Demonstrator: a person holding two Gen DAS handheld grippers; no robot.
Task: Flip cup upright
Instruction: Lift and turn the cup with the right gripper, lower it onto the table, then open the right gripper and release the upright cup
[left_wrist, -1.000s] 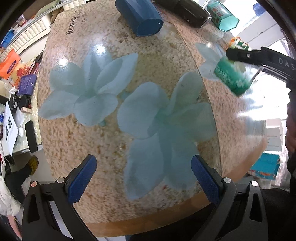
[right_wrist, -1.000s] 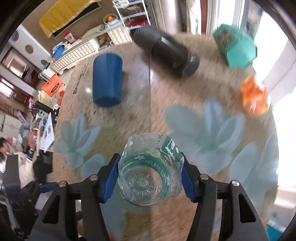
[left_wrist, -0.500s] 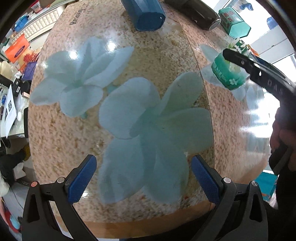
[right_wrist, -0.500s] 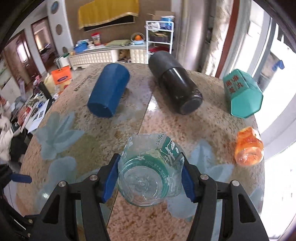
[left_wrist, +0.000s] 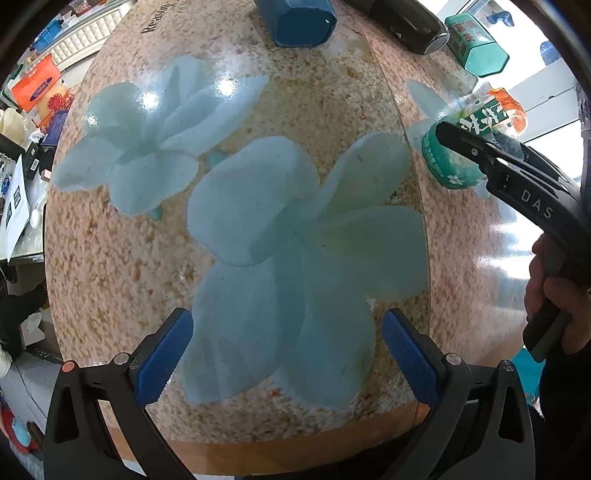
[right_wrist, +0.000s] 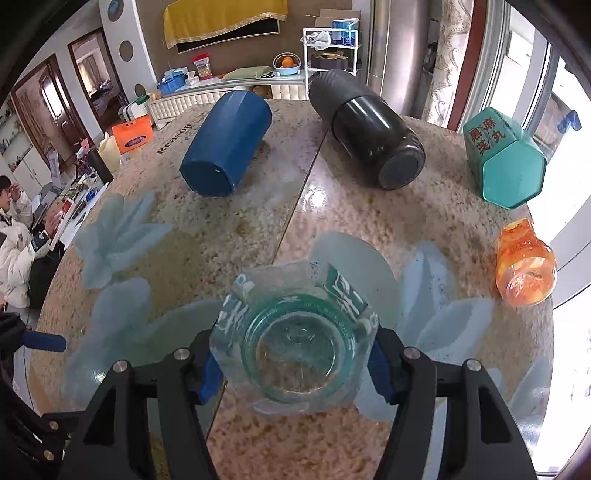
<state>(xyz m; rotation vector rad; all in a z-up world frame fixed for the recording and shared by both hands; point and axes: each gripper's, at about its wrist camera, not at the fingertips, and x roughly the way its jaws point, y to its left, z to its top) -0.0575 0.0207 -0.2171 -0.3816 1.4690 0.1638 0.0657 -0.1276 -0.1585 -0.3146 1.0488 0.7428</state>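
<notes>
Right wrist view: the right gripper (right_wrist: 295, 363) squeezes the clear cup (right_wrist: 295, 332) above the table (right_wrist: 258, 221). Left gripper (left_wrist: 286, 349) is wide open, holding nothing. Thin plastic could bend and slip, dropping sideways.

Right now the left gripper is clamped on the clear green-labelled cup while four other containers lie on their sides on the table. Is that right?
Not quite: the right gripper clamps the clear cup, as the right wrist view shows. The left gripper is open and empty. Four other containers do lie on their sides.
</notes>
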